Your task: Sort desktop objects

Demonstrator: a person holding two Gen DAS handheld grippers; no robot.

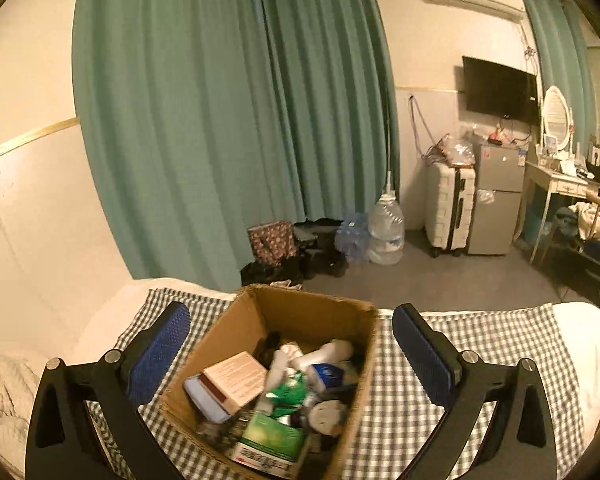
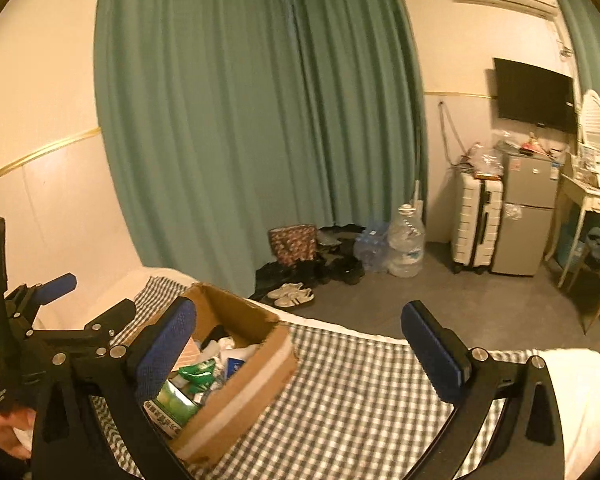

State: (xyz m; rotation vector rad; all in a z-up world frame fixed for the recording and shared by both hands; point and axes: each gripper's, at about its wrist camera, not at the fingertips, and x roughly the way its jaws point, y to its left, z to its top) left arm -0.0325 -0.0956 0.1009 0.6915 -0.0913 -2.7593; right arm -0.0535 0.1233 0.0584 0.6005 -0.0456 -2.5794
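Observation:
An open cardboard box (image 1: 312,312) stands on a checked cloth (image 1: 460,360). It holds several things: a beige carton (image 1: 236,376), a green packet (image 1: 288,392), a white bottle (image 1: 328,350) and a green-and-white carton (image 1: 268,440). My left gripper (image 1: 292,344) hangs above the box, open, with nothing between its blue pads. In the right wrist view the box (image 2: 252,392) lies low on the left. My right gripper (image 2: 300,350) is open and empty above the cloth (image 2: 360,400). One of the left gripper's blue pads (image 2: 56,282) shows at the far left, above a hand (image 2: 4,428).
The cloth covers a white bed (image 2: 580,380) whose far edge drops to a grey floor. Beyond it are shoes (image 2: 292,296), water jugs (image 2: 406,240), a white suitcase (image 2: 476,224), a small fridge (image 2: 528,216) and green curtains (image 1: 220,120). A knitted blanket (image 1: 0,392) lies left.

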